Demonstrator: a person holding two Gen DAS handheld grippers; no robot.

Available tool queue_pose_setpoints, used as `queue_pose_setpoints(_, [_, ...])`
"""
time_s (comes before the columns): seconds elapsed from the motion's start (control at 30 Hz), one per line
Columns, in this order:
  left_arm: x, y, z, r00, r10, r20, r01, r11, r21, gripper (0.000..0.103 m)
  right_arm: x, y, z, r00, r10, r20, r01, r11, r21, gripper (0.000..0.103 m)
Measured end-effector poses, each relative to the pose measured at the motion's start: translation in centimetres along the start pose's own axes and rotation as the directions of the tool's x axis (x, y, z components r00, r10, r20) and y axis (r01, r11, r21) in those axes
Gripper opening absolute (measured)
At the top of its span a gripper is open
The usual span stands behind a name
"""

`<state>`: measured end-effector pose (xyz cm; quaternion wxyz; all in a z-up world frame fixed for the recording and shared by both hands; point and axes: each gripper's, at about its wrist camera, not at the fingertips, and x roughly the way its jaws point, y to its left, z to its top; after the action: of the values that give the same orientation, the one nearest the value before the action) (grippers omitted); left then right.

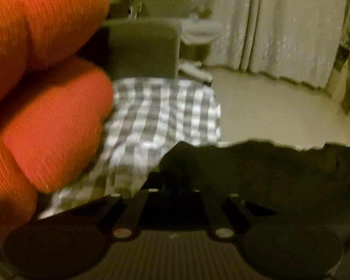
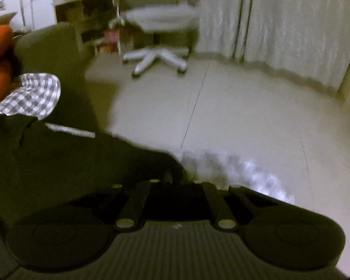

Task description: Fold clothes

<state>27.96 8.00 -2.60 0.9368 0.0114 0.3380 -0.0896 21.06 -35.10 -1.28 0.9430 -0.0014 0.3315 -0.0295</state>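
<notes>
Checkered cloth [image 1: 161,116] hangs in air above the floor [image 1: 280,112], held beside an orange-gloved hand [image 1: 42,88]. Both grippers' fingers are hidden under dark fabric [image 1: 256,163]; I cannot tell their state.

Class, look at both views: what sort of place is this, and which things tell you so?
Probably a room in a home, perhaps a bedroom or study: long pale curtains, a white swivel chair on a bare floor, and cluttered shelves.
</notes>
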Motion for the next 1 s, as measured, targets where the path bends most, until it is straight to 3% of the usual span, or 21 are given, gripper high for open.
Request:
queue_pose_setpoints(0.1, [-1.8, 0.3, 1.1, 0.994, 0.026, 0.103, -0.020, 0.998, -0.055, 0.004, -1.7, 1.0, 0.2, 0.992, -0.057, 0.114, 0.065, 0.996, -0.066, 0.005])
queue_pose_setpoints(0.2, [-1.1, -0.7, 1.0, 0.989, 0.108, 0.104, -0.108, 0.994, -0.008, 0.004, -3.2, 1.9, 0.3, 0.970, -0.105, 0.219, 0.134, 0.983, -0.122, 0.005])
queue_pose_setpoints(0.27, [0.3, -1.2, 0.3, 0.988, 0.146, 0.050, -0.148, 0.988, 0.039, 0.005, -1.4, 2.3, -0.5, 0.978, -0.132, 0.161, 0.154, 0.979, -0.133, 0.005])
queue_pose_setpoints(0.33, [0.9, -1.0, -0.3, 0.987, 0.161, 0.002, -0.161, 0.986, 0.030, 0.014, 1.1, 2.5, -1.5, 0.985, -0.164, 0.048, 0.169, 0.976, -0.139, 0.006])
queue_pose_setpoints(0.4, [-1.1, 0.1, -0.2, 0.990, 0.134, 0.031, -0.133, 0.991, -0.017, 0.032, 0.3, 1.5, -1.5, 0.980, -0.187, 0.073, 0.191, 0.980, -0.051, 0.012])
queue_pose_setpoints(0.5, [-4.4, 1.6, 0.0, 0.992, 0.101, 0.076, -0.095, 0.992, -0.083, 0.035, -2.2, 0.1, -1.3, 0.966, -0.221, 0.131, 0.212, 0.974, 0.080, 0.032])
queue_pose_setpoints(0.57, [-7.3, 2.1, -0.4, 0.993, 0.096, 0.072, -0.089, 0.992, -0.091, 0.036, -4.9, -0.7, -0.8, 0.963, -0.225, 0.150, 0.207, 0.970, 0.126, 0.033])
queue_pose_setpoints(0.67, [-11.9, 2.2, -2.1, 0.997, 0.072, 0.042, -0.068, 0.995, -0.076, 0.037, -8.5, -0.8, -0.5, 0.980, -0.161, 0.116, 0.145, 0.980, 0.135, 0.033])
queue_pose_setpoints(0.73, [-15.7, 2.5, -4.1, 0.998, 0.032, 0.054, -0.027, 0.995, -0.098, 0.040, -11.6, -0.1, -0.9, 0.990, -0.062, 0.129, 0.039, 0.984, 0.172, 0.035])
queue_pose_setpoints(0.77, [-17.6, 2.6, -5.5, 0.998, 0.024, 0.060, -0.017, 0.994, -0.105, 0.042, -13.4, 0.0, -1.8, 0.990, -0.002, 0.138, -0.025, 0.981, 0.191, 0.040])
queue_pose_setpoints(0.87, [-23.5, 3.1, -9.8, 0.997, 0.002, 0.079, 0.008, 0.992, -0.124, 0.043, -18.6, 0.6, -4.5, 0.975, 0.147, 0.166, -0.179, 0.962, 0.204, 0.043])
queue_pose_setpoints(1.0, [-29.2, 3.7, -15.6, 0.997, -0.020, 0.074, 0.031, 0.988, -0.152, 0.044, -24.2, 2.6, -8.3, 0.960, 0.211, 0.186, -0.230, 0.969, 0.089, 0.043])
